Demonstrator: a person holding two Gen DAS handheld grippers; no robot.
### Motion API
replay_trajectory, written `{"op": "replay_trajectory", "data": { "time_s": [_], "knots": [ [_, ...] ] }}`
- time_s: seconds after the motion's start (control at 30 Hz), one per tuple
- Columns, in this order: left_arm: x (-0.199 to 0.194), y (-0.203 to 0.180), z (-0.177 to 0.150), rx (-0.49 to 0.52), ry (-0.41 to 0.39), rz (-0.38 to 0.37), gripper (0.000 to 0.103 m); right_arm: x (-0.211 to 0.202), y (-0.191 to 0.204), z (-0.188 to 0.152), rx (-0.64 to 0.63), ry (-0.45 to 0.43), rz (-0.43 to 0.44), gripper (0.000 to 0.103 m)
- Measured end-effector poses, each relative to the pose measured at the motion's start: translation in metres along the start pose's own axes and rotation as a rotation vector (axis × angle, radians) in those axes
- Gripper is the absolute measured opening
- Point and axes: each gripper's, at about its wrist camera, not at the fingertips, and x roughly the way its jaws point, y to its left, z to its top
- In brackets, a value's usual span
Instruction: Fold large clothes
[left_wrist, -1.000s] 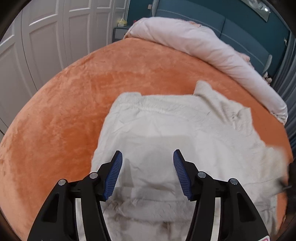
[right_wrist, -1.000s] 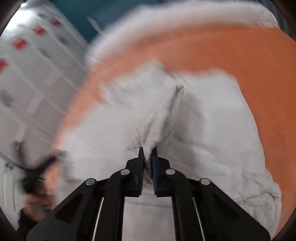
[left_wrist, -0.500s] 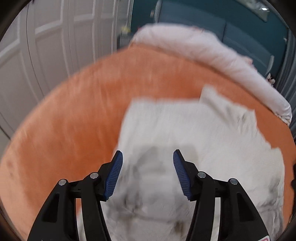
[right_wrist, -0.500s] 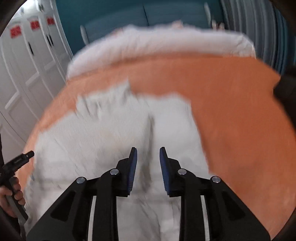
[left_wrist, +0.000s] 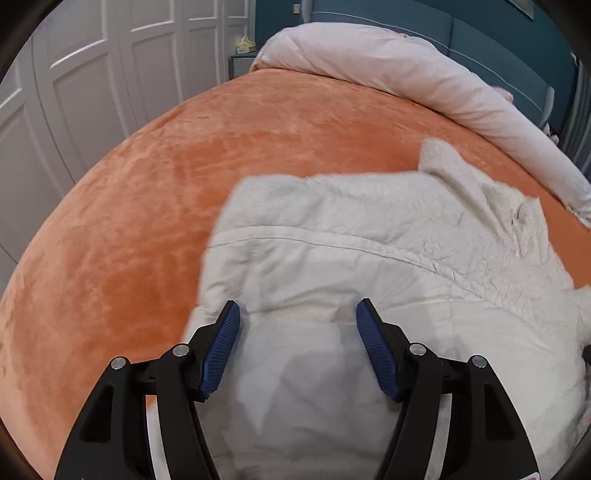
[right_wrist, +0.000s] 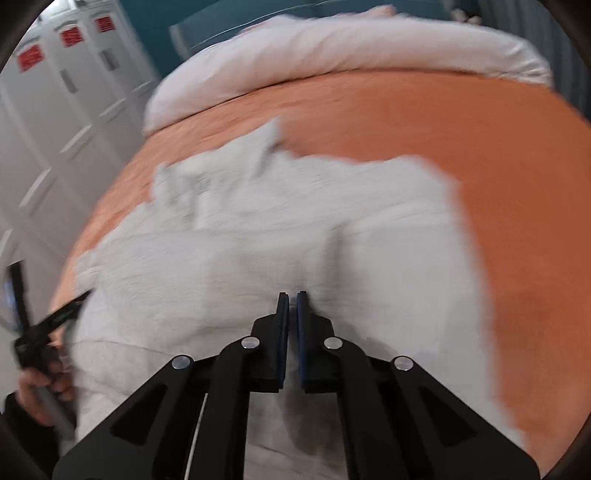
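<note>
A large cream-white fleecy garment (left_wrist: 362, 266) lies spread on the orange bed cover (left_wrist: 155, 192); it also shows in the right wrist view (right_wrist: 280, 236), blurred. My left gripper (left_wrist: 298, 321) is open and empty, its blue pads just above the garment's near part. My right gripper (right_wrist: 292, 301) has its jaws nearly together over the garment's near edge; whether cloth is pinched between them cannot be told. The left hand-held gripper (right_wrist: 40, 332) shows at the left edge of the right wrist view.
A rolled pale pink duvet (left_wrist: 424, 85) lies along the head of the bed, also in the right wrist view (right_wrist: 332, 55). White wardrobe doors (left_wrist: 92, 92) stand to the left. A teal headboard wall (left_wrist: 480, 33) is behind. A nightstand (left_wrist: 242, 61) sits in the corner.
The right gripper let go of the raised fold, opened, then closed again low over the garment's near edge. The left gripper stayed open and shifted slightly over the garment.
</note>
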Motion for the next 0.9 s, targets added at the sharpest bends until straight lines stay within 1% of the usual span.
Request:
{"op": "replay_trajectory", "data": {
  "time_s": [0.03,0.1,0.13,0.17,0.2,0.23,0.3,0.33,0.37,0.4,0.43,0.47,0.53,0.57,0.6,0.63,0.67,0.7,0.73,0.77,0.8,0.87,0.9],
  "knots": [
    [-0.007,0.002,0.007,-0.012,-0.022,-0.013,0.062,-0.008,0.002,0.007,-0.005,-0.020,0.002,0.010],
    [-0.015,0.003,0.025,-0.030,-0.064,-0.028,0.062,-0.011,0.021,0.032,-0.033,-0.038,0.070,0.010],
    [-0.015,0.000,0.038,-0.036,-0.080,-0.043,0.062,-0.007,0.033,0.045,-0.050,-0.040,0.098,0.015],
    [-0.012,-0.004,0.048,-0.038,-0.087,-0.048,0.062,0.002,0.048,0.057,-0.065,-0.038,0.133,0.026],
    [-0.006,-0.007,0.055,-0.037,-0.086,-0.049,0.063,0.013,0.063,0.071,-0.078,-0.029,0.172,0.032],
    [0.008,-0.012,0.061,-0.029,-0.064,-0.041,0.063,0.024,0.083,0.085,-0.102,-0.026,0.198,0.037],
    [0.031,-0.016,0.062,-0.018,-0.016,-0.008,0.063,0.049,0.121,0.102,-0.166,-0.019,0.207,0.037],
    [0.042,-0.019,0.057,0.002,-0.009,0.012,0.063,0.066,0.141,0.112,-0.199,-0.003,0.211,0.037],
    [0.048,-0.023,0.052,0.030,-0.022,0.039,0.064,0.082,0.158,0.120,-0.219,0.013,0.210,0.038],
    [0.051,-0.025,0.048,0.050,-0.035,0.055,0.064,0.090,0.167,0.124,-0.228,0.030,0.211,0.038],
    [0.053,-0.028,0.042,0.066,-0.053,0.071,0.064,0.108,0.182,0.129,-0.239,0.049,0.208,0.039],
    [0.054,-0.028,0.038,0.066,-0.067,0.076,0.065,0.114,0.188,0.130,-0.244,0.057,0.201,0.045],
    [0.057,-0.028,0.032,0.059,-0.091,0.084,0.065,0.134,0.199,0.134,-0.243,0.086,0.188,0.051],
    [0.057,-0.029,0.030,0.063,-0.097,0.089,0.065,0.145,0.202,0.134,-0.236,0.107,0.183,0.050],
    [0.058,-0.030,0.029,0.064,-0.101,0.090,0.065,0.162,0.205,0.132,-0.229,0.151,0.175,0.046],
    [0.059,-0.029,0.028,0.061,-0.104,0.087,0.065,0.177,0.211,0.133,-0.231,0.175,0.170,0.019],
    [0.060,-0.027,0.028,0.056,-0.106,0.081,0.065,0.184,0.213,0.133,-0.239,0.183,0.172,0.007],
    [0.060,-0.026,0.028,0.050,-0.109,0.076,0.065,0.183,0.211,0.136,-0.231,0.167,0.186,0.006],
    [0.061,-0.024,0.027,0.042,-0.113,0.069,0.065,0.180,0.203,0.142,-0.187,0.120,0.210,0.005],
    [0.062,-0.024,0.026,0.038,-0.118,0.066,0.066,0.180,0.193,0.146,-0.136,0.101,0.232,0.005],
    [0.062,-0.024,0.026,0.038,-0.121,0.068,0.066,0.186,0.180,0.147,-0.079,0.105,0.245,0.005],
    [0.064,-0.027,0.025,0.048,-0.125,0.082,0.066,0.204,0.162,0.141,0.000,0.141,0.263,0.006],
    [0.065,-0.027,0.024,0.051,-0.126,0.085,0.066,0.202,0.155,0.141,0.037,0.132,0.286,0.006]
  ]
}}
